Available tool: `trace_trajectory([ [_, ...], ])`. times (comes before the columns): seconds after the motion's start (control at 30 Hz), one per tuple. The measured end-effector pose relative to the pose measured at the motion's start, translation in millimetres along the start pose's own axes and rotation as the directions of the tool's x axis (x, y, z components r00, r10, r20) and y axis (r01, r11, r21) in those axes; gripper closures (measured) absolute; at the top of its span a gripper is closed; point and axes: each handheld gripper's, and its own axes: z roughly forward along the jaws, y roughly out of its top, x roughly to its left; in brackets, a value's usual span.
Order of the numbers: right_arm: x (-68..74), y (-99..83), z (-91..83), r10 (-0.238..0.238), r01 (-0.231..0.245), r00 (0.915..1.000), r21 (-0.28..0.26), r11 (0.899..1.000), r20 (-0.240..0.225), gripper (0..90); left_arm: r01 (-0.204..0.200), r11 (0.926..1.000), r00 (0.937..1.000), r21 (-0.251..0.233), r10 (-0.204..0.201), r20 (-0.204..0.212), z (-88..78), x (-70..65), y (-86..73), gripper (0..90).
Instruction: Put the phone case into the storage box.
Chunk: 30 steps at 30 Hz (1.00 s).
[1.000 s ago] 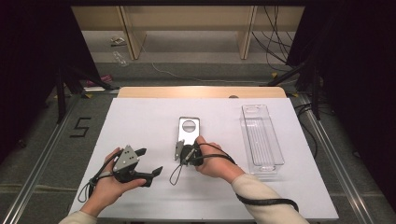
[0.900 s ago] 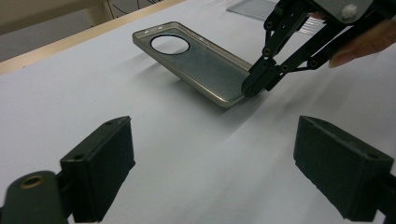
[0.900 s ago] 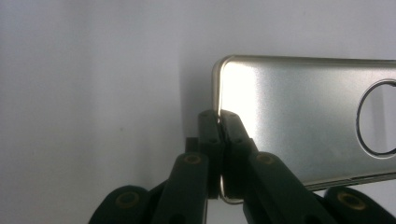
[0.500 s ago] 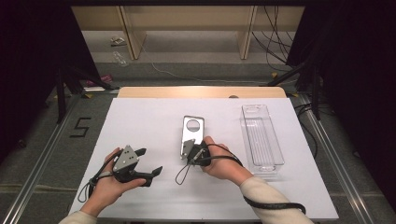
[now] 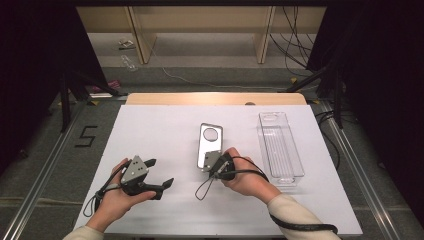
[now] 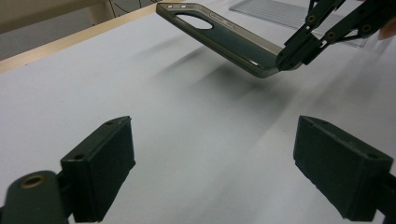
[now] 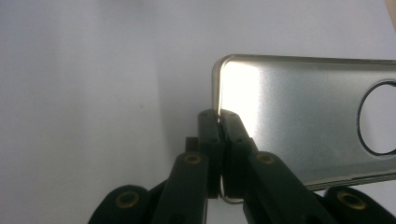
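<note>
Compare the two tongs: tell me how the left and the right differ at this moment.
The left tongs stand wide open with nothing between them; the right tongs are shut on the edge of the silver phone case. The left tongs sit low by the white table, while the right tongs hold the case lifted above it. Both have black jaws and a trailing cable.

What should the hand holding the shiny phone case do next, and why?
Probably carry the phone case toward the clear tray on its right. The right gripper is shut on the case's edge, lifted off the table, and the left gripper waits open.
</note>
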Motion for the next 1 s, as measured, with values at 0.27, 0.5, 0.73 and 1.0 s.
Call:
trace_trajectory([
  [0.27, 6.8, -9.2, -11.5, 0.006, -0.006, 1.0, -0.049, 0.999, -0.002, 89.2, -0.002, 1.0, 1.0, 0.002, 0.002, -0.002, 0.2, 0.2, -0.2, 12.1],
  [0.5, 11.0, -17.3, -17.5, 0.037, -0.035, 0.9993, -0.101, 0.994, 0.012, 89.2, -0.002, 1.0, 1.0, 0.003, 0.002, -0.003, 0.3, 0.3, -0.4, 12.1],
  [0.73, 14.8, -21.2, -21.2, 0.043, -0.041, 0.9991, -0.114, 0.993, 0.008, 89.2, -0.001, 1.0, 1.0, 0.003, 0.001, -0.005, -0.1, 0.5, -0.4, 12.3],
  [1.0, 19.4, -24.9, -25.8, 0.039, -0.038, 0.9993, -0.133, 0.99, 0.003, 89.2, 0.004, 1.0, 1.0, 0.004, -0.004, -0.003, -0.2, 0.6, -0.3, 14.6],
])
